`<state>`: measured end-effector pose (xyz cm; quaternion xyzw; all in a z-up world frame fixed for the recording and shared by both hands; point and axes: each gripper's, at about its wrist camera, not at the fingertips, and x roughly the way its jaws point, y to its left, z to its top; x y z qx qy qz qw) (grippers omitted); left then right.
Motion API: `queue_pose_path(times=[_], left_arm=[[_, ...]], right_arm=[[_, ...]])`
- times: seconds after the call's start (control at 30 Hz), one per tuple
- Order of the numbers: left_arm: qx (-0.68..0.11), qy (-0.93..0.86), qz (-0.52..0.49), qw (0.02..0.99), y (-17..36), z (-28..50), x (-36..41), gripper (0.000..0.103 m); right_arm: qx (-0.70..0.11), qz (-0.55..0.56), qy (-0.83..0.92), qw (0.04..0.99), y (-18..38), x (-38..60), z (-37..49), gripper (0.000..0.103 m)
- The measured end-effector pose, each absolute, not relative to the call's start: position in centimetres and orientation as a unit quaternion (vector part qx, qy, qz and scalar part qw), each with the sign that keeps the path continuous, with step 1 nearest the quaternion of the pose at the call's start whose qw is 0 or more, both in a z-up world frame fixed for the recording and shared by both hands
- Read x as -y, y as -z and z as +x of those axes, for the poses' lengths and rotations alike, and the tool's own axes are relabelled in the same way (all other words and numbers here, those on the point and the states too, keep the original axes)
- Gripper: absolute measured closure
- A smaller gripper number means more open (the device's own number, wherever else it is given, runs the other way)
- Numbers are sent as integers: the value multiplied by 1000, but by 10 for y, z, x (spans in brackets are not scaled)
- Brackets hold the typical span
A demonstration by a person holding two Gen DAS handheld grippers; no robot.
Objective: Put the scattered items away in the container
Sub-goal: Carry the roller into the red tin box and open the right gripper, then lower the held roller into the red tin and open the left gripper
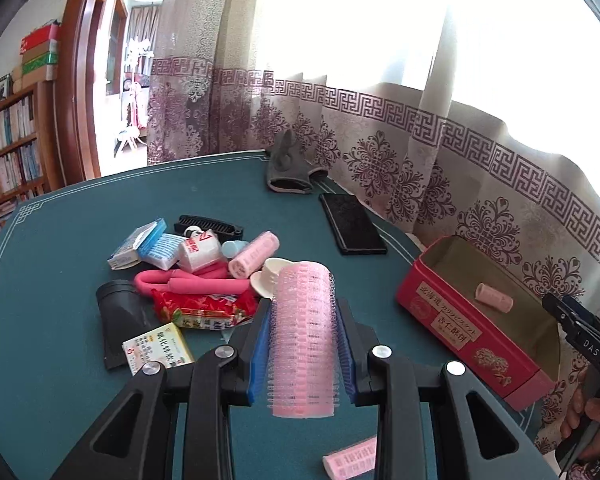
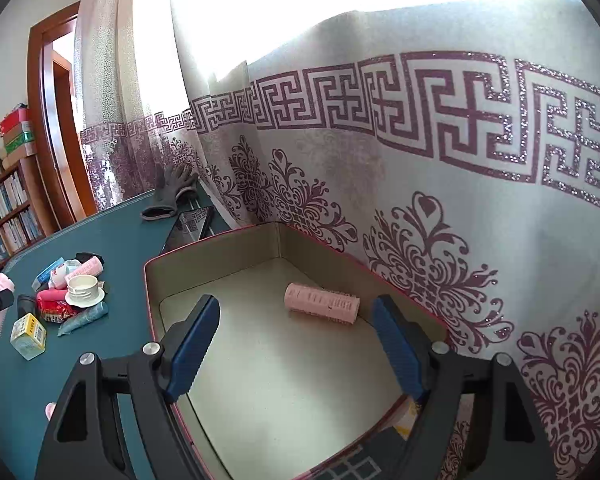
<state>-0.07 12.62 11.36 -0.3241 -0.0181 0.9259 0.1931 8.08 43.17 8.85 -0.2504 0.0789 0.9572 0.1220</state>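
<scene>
My left gripper (image 1: 304, 312) is shut on a pink hair roller (image 1: 303, 340), held above the green table (image 1: 40, 360). Beyond it lies a pile of scattered items: another pink roller (image 1: 254, 254), a white cap (image 1: 270, 276), a red packet (image 1: 204, 306), a yellow-green box (image 1: 158, 350) and a black nozzle (image 1: 120, 316). The red box (image 1: 452, 320) stands to the right with one small pink roller (image 1: 494, 297) inside. My right gripper (image 2: 296, 308) hangs open over that box (image 2: 212, 240), nothing between its pads; the roller (image 2: 322, 307) lies on the box floor beyond.
A patterned curtain (image 2: 420, 200) hangs right behind the box. A black phone (image 1: 352, 224) and a grey glove (image 1: 288, 168) lie at the table's far edge. One more pink roller (image 1: 350, 460) lies near the front edge. A bookshelf (image 1: 8, 148) stands at the left.
</scene>
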Motion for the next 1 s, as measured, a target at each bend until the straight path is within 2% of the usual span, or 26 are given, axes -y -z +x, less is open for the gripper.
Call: queue_pose_path(times=[0.4, 0.47, 0.5, 0.7, 1.0], left_arm=[[-35, -870, -331, 363, -126, -13, -292, 70], [-31, -858, -340, 383, -124, -16, -306, 38], [-26, -859, -336, 387, -124, -15, -309, 17], [-42, -880, -316, 352, -126, -14, -295, 16], [-2, -908, -346, 238, -108, -25, -205, 16]], right_arm=[[-117, -232, -955, 143, -82, -461, 106, 21], [-118, -234, -955, 142, -80, -461, 105, 21], [-121, -235, -954, 140, -80, -462, 105, 21], [-125, -230, -955, 140, -79, -461, 108, 21], [-86, -219, -966, 110, -84, -423, 109, 21]])
